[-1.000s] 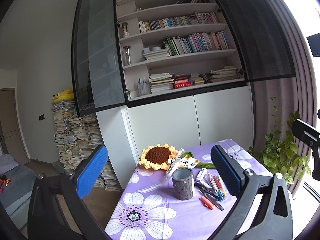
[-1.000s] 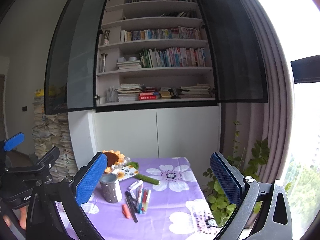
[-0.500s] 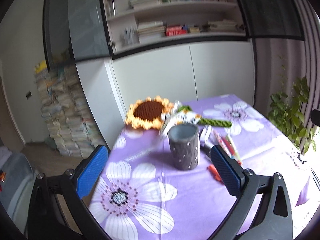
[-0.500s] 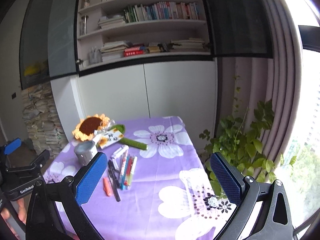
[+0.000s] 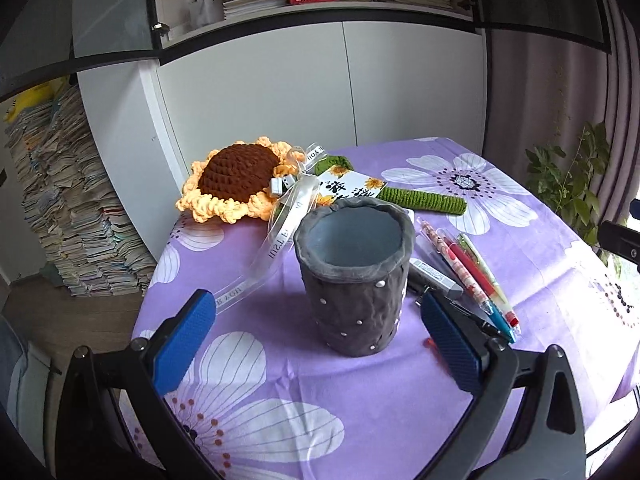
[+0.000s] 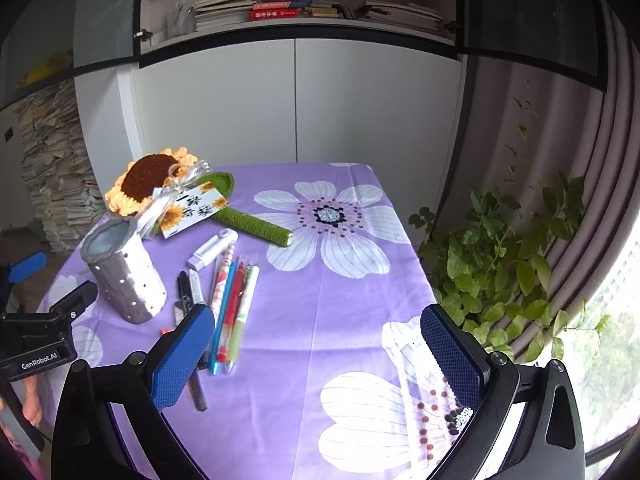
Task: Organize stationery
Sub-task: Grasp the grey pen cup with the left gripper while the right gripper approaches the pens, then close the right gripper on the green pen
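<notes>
We see a table draped in a purple floral tablecloth (image 5: 400, 392) filling the lower half of both views, with white cabinet doors (image 6: 296, 100) behind it and a leafy plant (image 6: 504, 276) at the right of the right wrist view. In the left wrist view our left gripper (image 5: 318, 338) spreads wide at the bottom, grasping nothing, its blue pads flanking the upright, empty grey pen holder (image 5: 354, 280) at centre without touching it. Our right gripper (image 6: 318, 354) is likewise released, low in its frame over bare cloth. A crocheted sunflower (image 5: 236, 178) lies at upper left of the table, its green stem running rightward. The pens (image 6: 230, 306) lie side by side just right of the holder, with a white correction tape (image 6: 212, 248) above them and a small orange item (image 5: 430, 343) nearly hidden behind the left gripper's right pad.
</notes>
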`<move>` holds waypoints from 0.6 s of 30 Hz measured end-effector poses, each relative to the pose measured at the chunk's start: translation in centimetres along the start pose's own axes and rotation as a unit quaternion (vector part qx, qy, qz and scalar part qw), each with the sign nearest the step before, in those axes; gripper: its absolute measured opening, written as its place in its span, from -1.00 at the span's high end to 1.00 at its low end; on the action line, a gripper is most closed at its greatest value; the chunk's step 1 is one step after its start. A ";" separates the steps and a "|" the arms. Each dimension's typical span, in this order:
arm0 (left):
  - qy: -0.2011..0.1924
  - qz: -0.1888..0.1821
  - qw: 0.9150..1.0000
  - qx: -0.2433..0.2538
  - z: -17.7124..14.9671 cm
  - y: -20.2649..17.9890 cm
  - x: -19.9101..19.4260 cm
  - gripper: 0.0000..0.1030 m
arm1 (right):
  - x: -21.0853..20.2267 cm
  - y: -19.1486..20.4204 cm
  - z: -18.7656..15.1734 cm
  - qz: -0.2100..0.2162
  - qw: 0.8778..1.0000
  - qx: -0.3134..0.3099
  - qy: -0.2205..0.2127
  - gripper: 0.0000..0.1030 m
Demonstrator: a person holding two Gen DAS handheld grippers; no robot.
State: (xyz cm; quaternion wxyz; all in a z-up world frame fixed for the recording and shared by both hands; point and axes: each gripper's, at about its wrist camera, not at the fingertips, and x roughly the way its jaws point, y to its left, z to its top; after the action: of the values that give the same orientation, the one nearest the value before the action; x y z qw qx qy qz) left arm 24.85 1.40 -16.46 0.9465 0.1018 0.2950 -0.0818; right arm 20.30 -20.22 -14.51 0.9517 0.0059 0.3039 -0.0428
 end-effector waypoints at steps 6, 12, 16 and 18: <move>0.017 -0.039 0.999 -0.002 0.7 0.5 2.6 -0.87 | 3.4 -1.2 0.9 -0.002 0.999 0.033 0.043 -0.95; 0.012 -0.082 0.997 -0.006 0.9 0.6 3.7 -0.53 | 7.6 0.3 2.0 0.079 0.989 0.054 0.112 0.35; 0.001 -0.101 0.995 0.000 0.7 0.9 3.9 -0.33 | 11.2 1.7 2.1 0.123 0.976 0.060 0.167 0.42; -0.004 -0.103 0.995 0.009 0.6 1.0 3.9 -0.33 | 12.6 2.0 2.5 0.129 0.973 0.065 0.181 0.42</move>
State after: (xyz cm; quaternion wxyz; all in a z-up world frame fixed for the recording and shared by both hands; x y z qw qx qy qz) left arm 28.57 1.84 -18.07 0.9333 0.0793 0.2992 -0.1821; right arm 32.18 -19.28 -19.78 0.8757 0.1150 0.4648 0.0627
